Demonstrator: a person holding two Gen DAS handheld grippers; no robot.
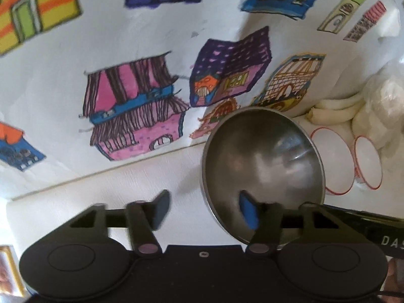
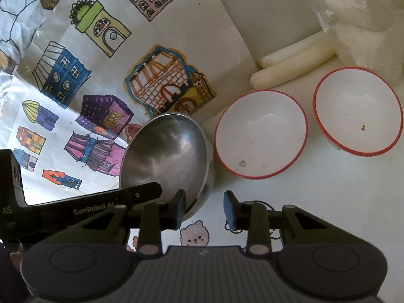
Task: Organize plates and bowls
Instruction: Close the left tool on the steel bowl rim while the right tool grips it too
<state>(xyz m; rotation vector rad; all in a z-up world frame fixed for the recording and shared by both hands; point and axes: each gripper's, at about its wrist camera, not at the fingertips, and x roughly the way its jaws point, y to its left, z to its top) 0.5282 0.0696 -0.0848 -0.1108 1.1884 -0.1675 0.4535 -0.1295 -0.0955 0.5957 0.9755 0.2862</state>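
A steel bowl (image 1: 262,166) (image 2: 166,154) stands on the white table, tilted toward the cameras. My left gripper (image 1: 204,212) is open, its jaws wide apart; the right blue pad (image 1: 248,213) reaches inside the bowl and the left finger is outside the rim. My right gripper (image 2: 205,208) is open; its left finger (image 2: 180,208) is at the bowl's near rim, its right finger over bare table. Two white bowls with red rims (image 2: 261,133) (image 2: 357,111) sit to the right of the steel bowl; they also show in the left wrist view (image 1: 330,161) (image 1: 367,162).
A wall covered with children's drawings of houses (image 1: 136,111) (image 2: 75,80) rises right behind the bowls. White rolled items (image 2: 293,63) and a plastic-wrapped white bundle (image 2: 366,25) lie behind the white bowls. A bear sticker (image 2: 194,234) is on the table.
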